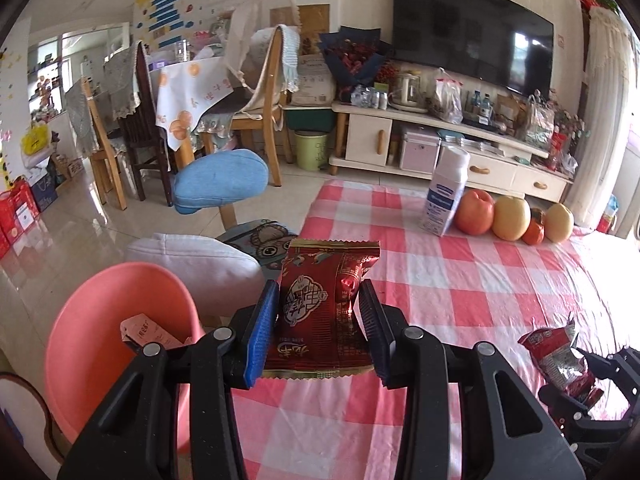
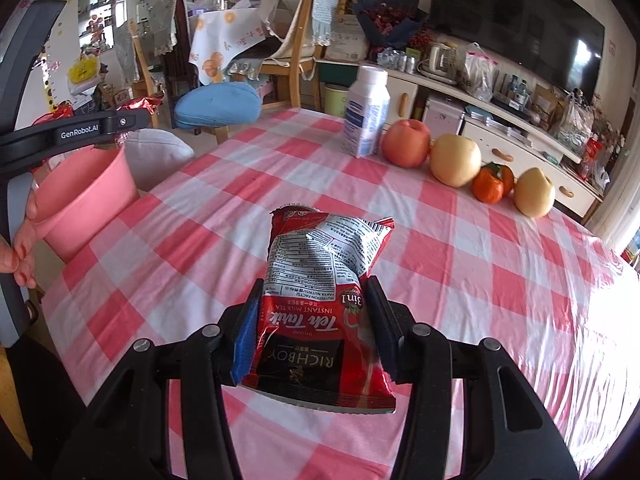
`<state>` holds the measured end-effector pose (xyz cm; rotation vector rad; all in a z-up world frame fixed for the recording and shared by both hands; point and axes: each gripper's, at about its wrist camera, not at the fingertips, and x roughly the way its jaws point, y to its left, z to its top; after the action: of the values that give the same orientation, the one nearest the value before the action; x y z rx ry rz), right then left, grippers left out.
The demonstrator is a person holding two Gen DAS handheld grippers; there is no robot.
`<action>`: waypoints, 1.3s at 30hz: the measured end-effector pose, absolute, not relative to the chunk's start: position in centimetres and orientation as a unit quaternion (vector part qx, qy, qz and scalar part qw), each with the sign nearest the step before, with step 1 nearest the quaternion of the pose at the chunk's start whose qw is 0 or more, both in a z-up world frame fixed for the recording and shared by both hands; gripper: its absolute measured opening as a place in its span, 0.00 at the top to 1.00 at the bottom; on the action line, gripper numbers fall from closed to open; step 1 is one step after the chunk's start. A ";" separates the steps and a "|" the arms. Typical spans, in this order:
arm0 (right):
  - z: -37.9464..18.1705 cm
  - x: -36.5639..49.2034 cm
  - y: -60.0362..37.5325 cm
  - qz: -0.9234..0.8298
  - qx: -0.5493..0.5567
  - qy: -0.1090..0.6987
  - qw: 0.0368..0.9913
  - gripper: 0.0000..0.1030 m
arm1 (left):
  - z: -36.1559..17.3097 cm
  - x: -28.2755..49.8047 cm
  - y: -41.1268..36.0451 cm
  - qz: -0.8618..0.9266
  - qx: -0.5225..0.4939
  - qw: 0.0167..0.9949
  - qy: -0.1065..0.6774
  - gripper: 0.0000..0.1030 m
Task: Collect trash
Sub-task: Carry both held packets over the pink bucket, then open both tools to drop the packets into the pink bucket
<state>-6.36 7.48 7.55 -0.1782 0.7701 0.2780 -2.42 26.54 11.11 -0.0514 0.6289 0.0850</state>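
wrappers in both grips look light, thin and crinkly: the left gripper has its fingers pinching a red foil snack wrapper by its lower half, held above the checked bench near the pink bin. the right gripper pinches a crumpled milk tea sachet the same way. slippery foil probably holds best gripped low across the flat.

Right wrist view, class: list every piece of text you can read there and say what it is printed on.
"Teh Tarik", "INSTANT MILK TEA", "RICHBOY", "3in1": red milk tea packet held in the right tongs, upside down to the camera.
"GenRobot.AI": black arm of the left tongs.
Packet's nutrition panel, milk carton label, wall posters: too small or blurred.
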 end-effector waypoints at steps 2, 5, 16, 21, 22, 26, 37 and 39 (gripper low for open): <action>7.9 -6.2 8.4 0.142 -0.089 0.372 0.913 0.51 | 11.3 -2.6 27.1 0.046 -0.030 0.950 0.307 0.58; 8.4 -6.0 9.6 0.152 -0.095 0.367 0.913 0.51 | 11.5 -2.7 28.2 0.053 -0.038 0.950 0.304 0.58; 10.4 -5.5 15.8 0.198 -0.130 0.348 0.907 0.51 | 11.9 -3.4 32.8 0.096 -0.077 0.946 0.299 0.58; 10.7 -5.2 18.9 0.220 -0.147 0.341 0.902 0.51 | 11.9 -3.7 35.4 0.118 -0.095 0.942 0.299 0.58; 10.8 -5.2 19.4 0.223 -0.149 0.340 0.901 0.51 | 11.8 -3.7 35.8 0.121 -0.099 0.941 0.299 0.58; 11.0 -5.1 22.4 0.245 -0.165 0.335 0.895 0.51 | 11.7 -4.2 37.9 0.139 -0.112 0.938 0.298 0.58; 11.5 -5.0 29.9 0.298 -0.200 0.320 0.877 0.51 | 10.6 -5.8 44.9 0.199 -0.168 0.918 0.300 0.58; 11.5 -4.9 31.4 0.310 -0.204 0.318 0.873 0.51 | 10.2 -6.0 46.0 0.207 -0.178 0.913 0.302 0.58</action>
<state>-4.94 31.35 11.47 -0.4264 0.6639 0.6467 -6.04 45.99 10.23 -0.3663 0.6215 0.4265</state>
